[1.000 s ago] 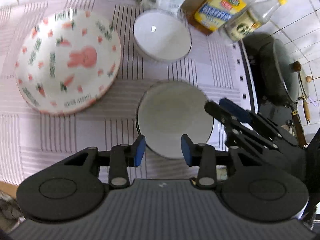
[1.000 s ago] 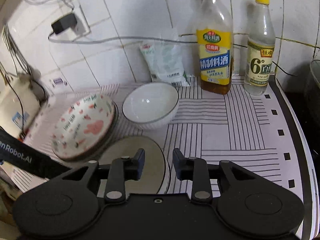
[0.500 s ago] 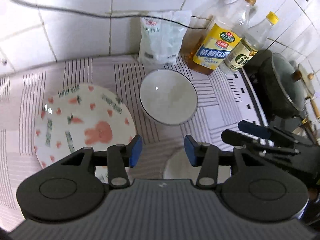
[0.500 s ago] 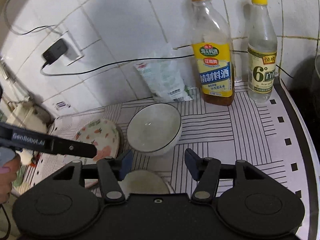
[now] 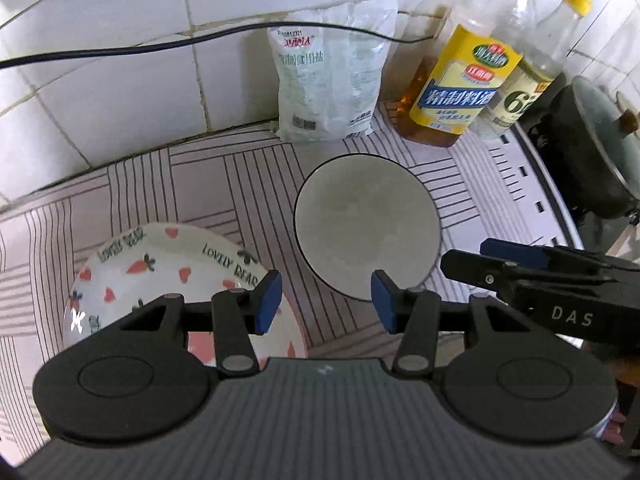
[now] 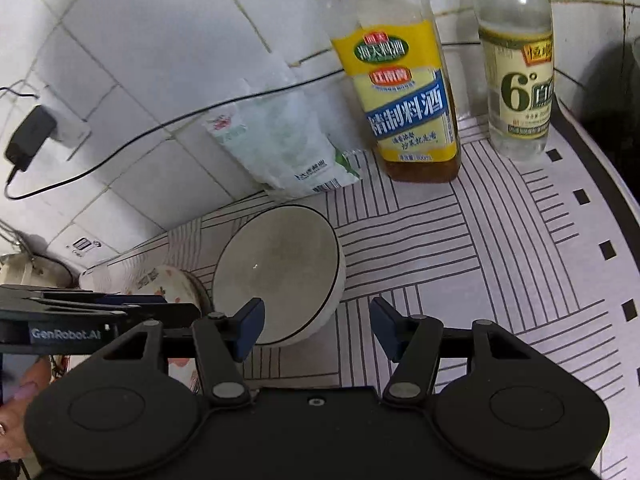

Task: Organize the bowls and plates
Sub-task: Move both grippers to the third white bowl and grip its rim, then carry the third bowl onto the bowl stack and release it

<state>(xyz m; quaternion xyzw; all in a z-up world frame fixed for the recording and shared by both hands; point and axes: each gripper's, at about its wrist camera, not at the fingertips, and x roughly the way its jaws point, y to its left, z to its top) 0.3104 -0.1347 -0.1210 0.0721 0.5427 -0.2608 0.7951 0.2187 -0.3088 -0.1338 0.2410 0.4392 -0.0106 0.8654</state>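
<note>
Now we hold both grippers apart and empty: left gripper and right gripper just in front of the white bowl; the patterned plate lies left of it.

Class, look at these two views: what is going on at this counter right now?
A person holds a claw in each hand above a striped counter mat. Both the left claw and the right claw are open and empty. A white bowl and a carrot-patterned dish sit untouched below them.
</note>
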